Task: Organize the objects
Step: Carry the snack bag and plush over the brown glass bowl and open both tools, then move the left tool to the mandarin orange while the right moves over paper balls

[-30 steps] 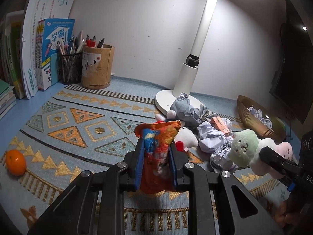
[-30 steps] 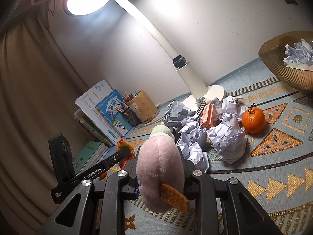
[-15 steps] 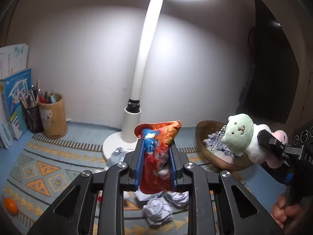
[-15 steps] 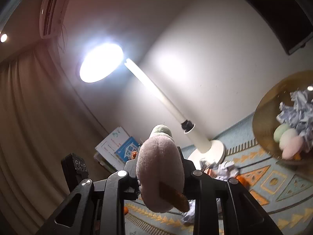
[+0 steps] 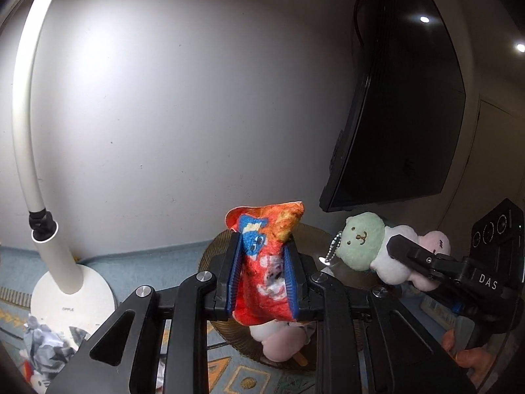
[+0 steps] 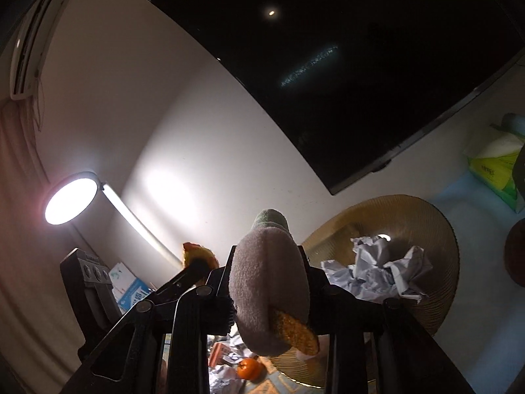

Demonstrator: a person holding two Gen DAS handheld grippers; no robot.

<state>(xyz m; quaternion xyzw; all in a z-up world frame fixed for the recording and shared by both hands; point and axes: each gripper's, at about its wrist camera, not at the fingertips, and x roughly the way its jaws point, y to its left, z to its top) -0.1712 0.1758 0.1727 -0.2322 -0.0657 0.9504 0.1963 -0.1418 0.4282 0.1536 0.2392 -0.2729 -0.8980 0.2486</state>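
Observation:
My left gripper (image 5: 262, 279) is shut on a red and blue plush snack bag (image 5: 264, 262), held in the air in front of the gold bowl (image 5: 210, 256). My right gripper (image 6: 269, 282) is shut on a plush bear ice-pop (image 6: 269, 289), green head, white and pink body; the toy also shows in the left wrist view (image 5: 370, 249) at the right. The gold ribbed bowl (image 6: 436, 229) lies just ahead of the right gripper and holds crumpled paper (image 6: 377, 272). Another pink plush (image 5: 279, 344) lies in the bowl below my left gripper.
A white desk lamp (image 5: 65, 282) stands at the left, its lit head (image 6: 70, 202) up high. A dark monitor (image 5: 403, 98) hangs on the wall. An orange (image 6: 249, 367) and crumpled paper (image 5: 46, 348) lie on the patterned mat. A tissue pack (image 6: 495, 170) sits at the right.
Both grippers have lifted from the mat and swung right towards the gold bowl, each still holding its toy. The books and pen holders have left the left view.

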